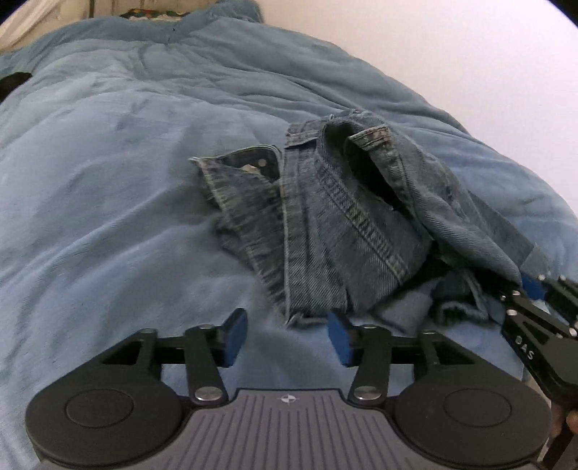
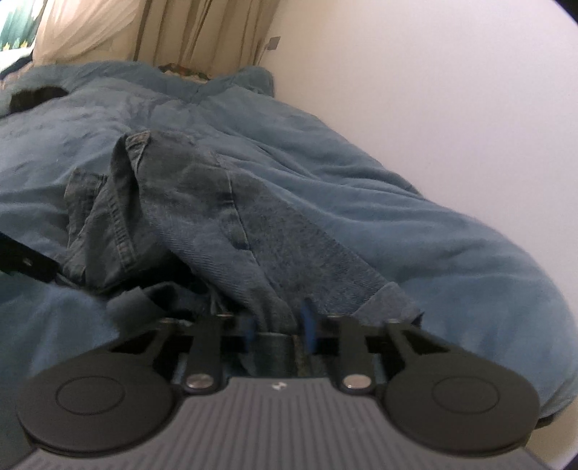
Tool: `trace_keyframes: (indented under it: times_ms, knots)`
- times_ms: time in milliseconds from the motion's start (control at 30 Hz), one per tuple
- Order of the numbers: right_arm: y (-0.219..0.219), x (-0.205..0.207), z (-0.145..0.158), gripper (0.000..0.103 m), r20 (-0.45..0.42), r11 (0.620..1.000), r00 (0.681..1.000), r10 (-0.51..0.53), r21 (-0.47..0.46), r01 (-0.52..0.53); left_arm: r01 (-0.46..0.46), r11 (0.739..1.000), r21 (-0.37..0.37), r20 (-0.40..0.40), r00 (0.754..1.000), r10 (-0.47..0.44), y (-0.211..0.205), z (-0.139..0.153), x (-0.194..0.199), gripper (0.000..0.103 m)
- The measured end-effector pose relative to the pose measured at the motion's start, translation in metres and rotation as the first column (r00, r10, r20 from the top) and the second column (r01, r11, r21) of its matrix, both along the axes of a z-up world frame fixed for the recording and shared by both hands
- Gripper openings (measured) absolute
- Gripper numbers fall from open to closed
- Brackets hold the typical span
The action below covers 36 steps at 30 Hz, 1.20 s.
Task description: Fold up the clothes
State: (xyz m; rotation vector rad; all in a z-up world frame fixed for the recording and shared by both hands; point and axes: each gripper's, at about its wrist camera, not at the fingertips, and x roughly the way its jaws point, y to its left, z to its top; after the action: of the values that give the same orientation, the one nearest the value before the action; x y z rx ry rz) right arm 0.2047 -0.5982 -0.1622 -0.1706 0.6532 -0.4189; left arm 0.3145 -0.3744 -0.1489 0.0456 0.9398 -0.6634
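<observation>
Covering nearly the whole field in both wrist views, a bed (image 1: 108, 180) spread with a rumpled blue blanket (image 2: 397, 224) serves as the work surface. A plain pale wall (image 1: 451, 54) runs along the bed's right side, and beige curtains (image 2: 173, 32) hang beyond its far end. A small dark object (image 1: 14, 81) lies at the blanket's far left edge (too dim to identify).

A pair of blue jeans (image 1: 343, 217) lies crumpled on the right half of the bed, folds piled unevenly, seams and a hem turned upward, with one end towards the wall side raised off the blanket.

The left gripper (image 1: 285, 336) hovers low over the blanket just in front of the near edge of the jeans; its fingers (image 1: 234, 336) stand well apart with nothing between them, the denim hem lying just beyond the blue pads.

The right gripper (image 2: 276, 330) sits at the near right end of the jeans. Denim passes between its fingers (image 2: 307, 325), which are drawn in around the fabric (the view is blurred, yet the cloth rises taut from them); in the left wrist view this gripper's tips meet the lifted denim at the frame's right edge.
</observation>
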Motion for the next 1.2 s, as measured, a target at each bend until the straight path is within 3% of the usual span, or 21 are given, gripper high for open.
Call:
trace_keyframes:
  times_ms: [67, 167, 300, 333, 533, 767, 900, 1067, 1200]
  knots:
    - [-0.007, 0.003, 0.000, 0.013, 0.024, 1.000, 1.000, -0.003, 0.016, 0.003, -0.001, 1.000, -0.002, 0.020, 1.000, 0.002, -0.002, 0.002, -0.001, 0.060]
    - [-0.017, 0.004, 0.002, 0.011, 0.046, 0.999, 0.999, -0.015, 0.029, 0.014, -0.004, 1.000, -0.005, 0.050, 0.999, 0.004, -0.005, 0.005, -0.003, 0.058]
    - [-0.022, 0.006, 0.001, 0.010, 0.054, 0.999, 0.998, -0.020, 0.050, 0.017, -0.006, 1.000, -0.009, 0.089, 0.996, 0.007, -0.010, 0.009, -0.005, 0.023]
    - [-0.019, 0.006, 0.002, 0.010, 0.053, 0.999, 0.998, -0.017, 0.046, 0.014, -0.007, 1.000, -0.011, 0.099, 0.995, 0.008, -0.011, 0.010, -0.005, 0.019]
    - [0.001, -0.004, 0.023, 0.007, 0.092, 0.999, 0.995, 0.026, 0.030, -0.029, -0.012, 1.000, -0.019, 0.163, 0.987, 0.015, -0.014, 0.018, -0.009, 0.013]
    - [0.040, -0.023, 0.085, 0.006, 0.163, 0.997, 0.985, 0.062, 0.034, -0.068, -0.090, 0.990, -0.106, 0.250, 0.961, 0.114, 0.064, 0.081, -0.023, 0.011]
    - [0.086, -0.042, 0.134, 0.006, 0.216, 0.995, 0.972, 0.096, -0.009, -0.096, -0.157, 0.976, -0.152, 0.252, 0.949, 0.192, 0.120, 0.115, -0.030, 0.010]
    - [0.156, -0.067, 0.200, 0.006, 0.294, 0.986, 0.942, 0.164, -0.061, -0.153, -0.228, 0.946, -0.232, 0.303, 0.907, 0.293, 0.204, 0.169, -0.058, 0.010]
    - [0.216, -0.089, 0.251, 0.006, 0.360, 0.971, 0.902, 0.237, -0.104, -0.214, -0.299, 0.908, -0.293, 0.355, 0.848, 0.393, 0.271, 0.217, -0.080, 0.010]
